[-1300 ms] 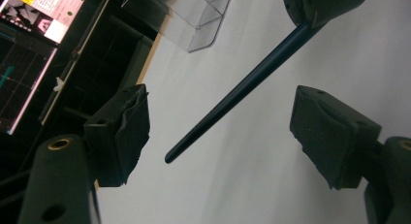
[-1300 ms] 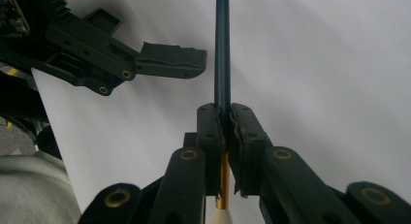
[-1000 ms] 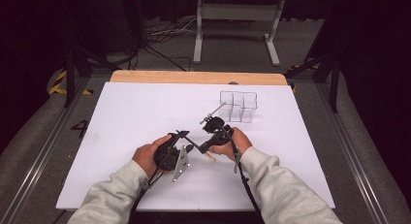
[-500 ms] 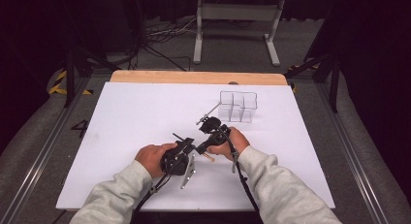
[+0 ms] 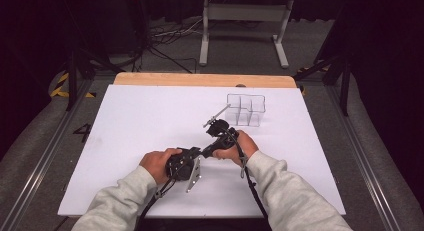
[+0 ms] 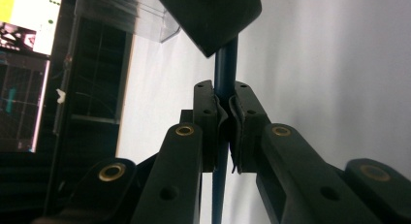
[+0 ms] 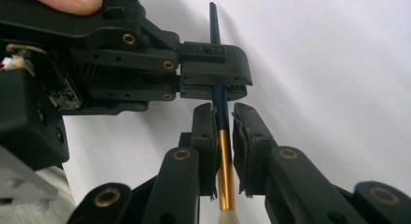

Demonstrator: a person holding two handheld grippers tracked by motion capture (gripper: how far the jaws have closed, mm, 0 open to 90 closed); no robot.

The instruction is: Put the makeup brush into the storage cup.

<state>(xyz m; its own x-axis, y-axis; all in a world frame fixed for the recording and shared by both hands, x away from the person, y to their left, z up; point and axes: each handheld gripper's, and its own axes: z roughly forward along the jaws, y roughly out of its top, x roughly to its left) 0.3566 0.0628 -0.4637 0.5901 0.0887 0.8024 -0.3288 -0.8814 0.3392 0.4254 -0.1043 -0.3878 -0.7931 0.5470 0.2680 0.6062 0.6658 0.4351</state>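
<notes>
A paintbrush with a dark blue handle (image 6: 226, 64), a gold ferrule (image 7: 226, 170) and white bristles is held between both grippers above the white table. My left gripper (image 6: 225, 95) has just been closing, and its pads now press on the blue handle. My right gripper (image 7: 224, 112) is shut on the brush where handle meets ferrule, just below the left gripper's jaws (image 7: 213, 71). In the high view the two grippers meet tip to tip near the table's middle: the left gripper (image 5: 197, 155) and the right gripper (image 5: 210, 147).
A clear plastic box with compartments (image 5: 245, 110) stands beyond the hands, to the right, and also shows in the left gripper view (image 6: 121, 13). The white sheet (image 5: 150, 121) ends at a wooden strip (image 5: 200, 80) at the far edge. Cables trail from both grippers.
The left hand edged slightly right and nearer the front edge, bringing its gripper's tips up to the right gripper's. The right hand kept still.
</notes>
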